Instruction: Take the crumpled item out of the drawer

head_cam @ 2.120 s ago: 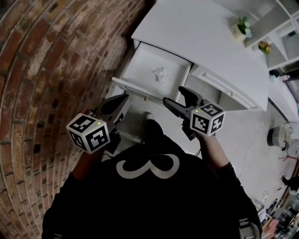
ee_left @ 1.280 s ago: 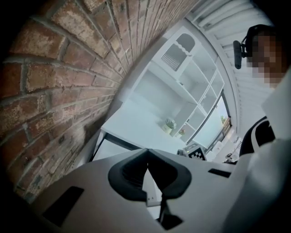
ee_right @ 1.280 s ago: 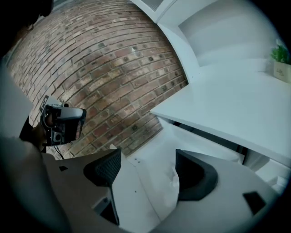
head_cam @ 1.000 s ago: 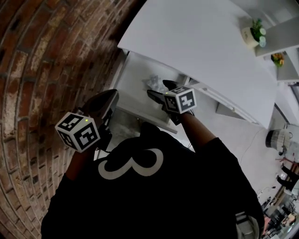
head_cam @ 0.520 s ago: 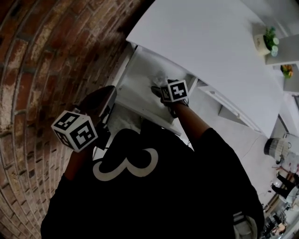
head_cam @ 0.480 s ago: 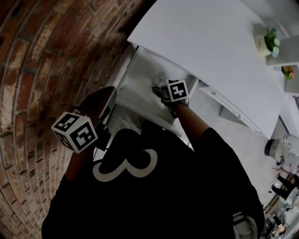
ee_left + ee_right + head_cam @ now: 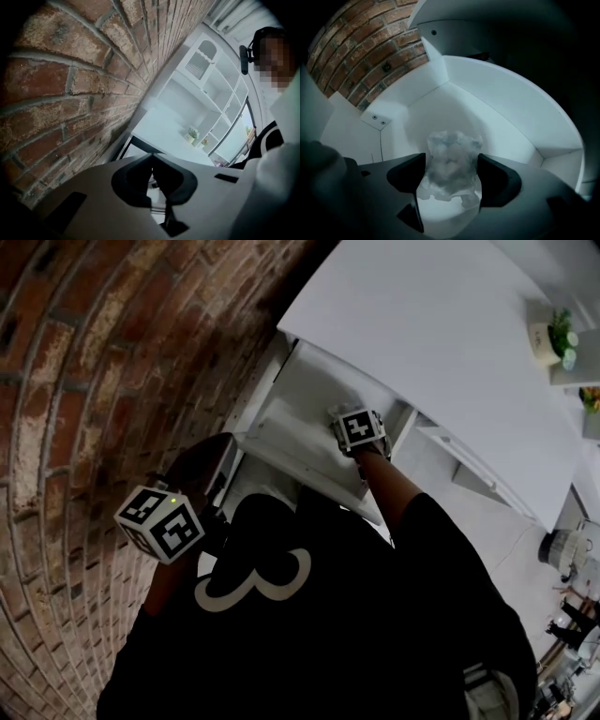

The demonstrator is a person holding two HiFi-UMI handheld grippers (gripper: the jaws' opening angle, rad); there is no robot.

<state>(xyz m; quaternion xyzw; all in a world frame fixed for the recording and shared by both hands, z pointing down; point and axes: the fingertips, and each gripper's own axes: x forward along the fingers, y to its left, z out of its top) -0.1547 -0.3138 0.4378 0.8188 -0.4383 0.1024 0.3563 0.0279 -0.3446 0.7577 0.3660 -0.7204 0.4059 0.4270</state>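
Observation:
The white drawer (image 7: 281,442) stands pulled out from under the desk. In the right gripper view, a crumpled whitish wad (image 7: 451,161) lies on the drawer floor (image 7: 497,140). My right gripper (image 7: 450,176) points steeply down into the drawer, its jaws on either side of the wad. They have just been closing a little and remain wide, not visibly squeezing it. In the head view its marker cube (image 7: 361,427) hides the wad. My left gripper (image 7: 151,159) is shut on nothing and held near the brick wall, outside the drawer, with its cube (image 7: 161,521) at lower left.
A brick wall (image 7: 94,381) runs along the drawer's left side. The white desk top (image 7: 431,343) overhangs the drawer's back and carries a small potted plant (image 7: 553,334). A second, closed drawer front (image 7: 469,474) lies to the right. White shelves (image 7: 206,89) stand behind.
My right gripper has dropped from above the drawer front down into the drawer, over the crumpled wad. My left gripper has drifted a little beside the wall.

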